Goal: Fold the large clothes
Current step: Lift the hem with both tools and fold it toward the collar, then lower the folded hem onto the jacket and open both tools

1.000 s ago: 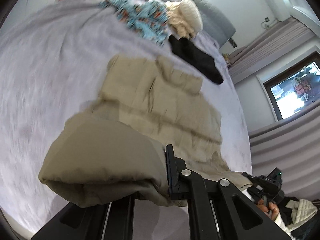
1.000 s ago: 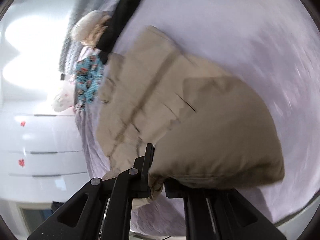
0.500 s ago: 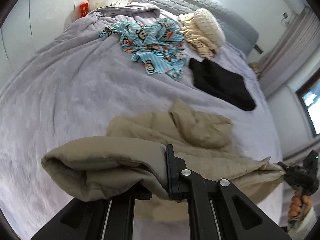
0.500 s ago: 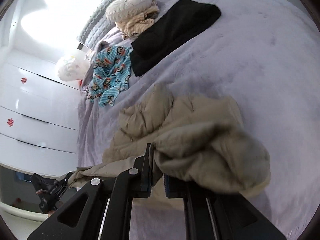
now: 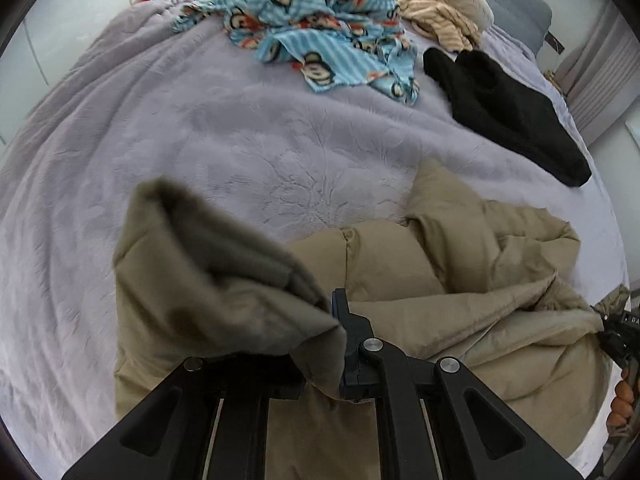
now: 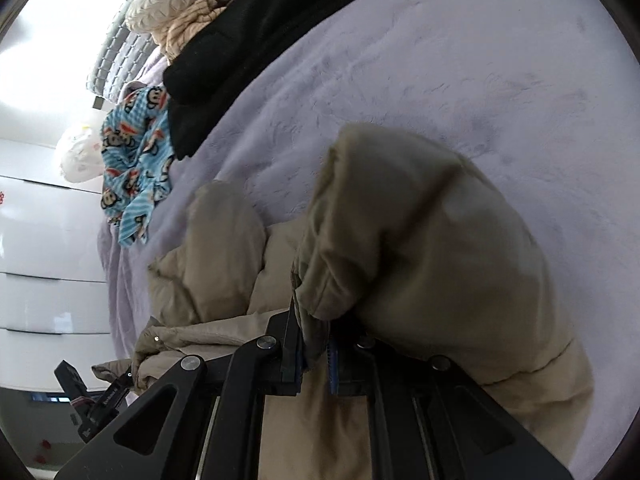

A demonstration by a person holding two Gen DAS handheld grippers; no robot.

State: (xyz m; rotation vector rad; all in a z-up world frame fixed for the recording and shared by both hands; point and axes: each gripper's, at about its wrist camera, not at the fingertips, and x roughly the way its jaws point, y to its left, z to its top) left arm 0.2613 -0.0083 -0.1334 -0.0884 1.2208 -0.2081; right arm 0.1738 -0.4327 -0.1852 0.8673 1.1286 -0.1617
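A tan padded jacket (image 5: pixel 460 280) lies bunched on the lilac bed cover (image 5: pixel 200 128). My left gripper (image 5: pixel 324 344) is shut on one tan corner of it, which folds over the left finger. My right gripper (image 6: pixel 312 344) is shut on the other corner of the jacket (image 6: pixel 420 248), which bulges over the right finger. The right gripper also shows at the far right edge of the left wrist view (image 5: pixel 618 332), and the left gripper shows at the lower left of the right wrist view (image 6: pixel 96 396). The fabric hides both pairs of fingertips.
A blue monkey-print garment (image 5: pixel 320 28), a black garment (image 5: pixel 508 108) and a cream knit pile (image 5: pixel 444 4) lie at the far end of the bed. A grey quilted headboard (image 6: pixel 120 48) and white drawers (image 6: pixel 44 264) stand beyond.
Both grippers have swung down and forward with the jacket corners. The jacket, spread long a second ago, is now doubled up and bunched close to the grippers.
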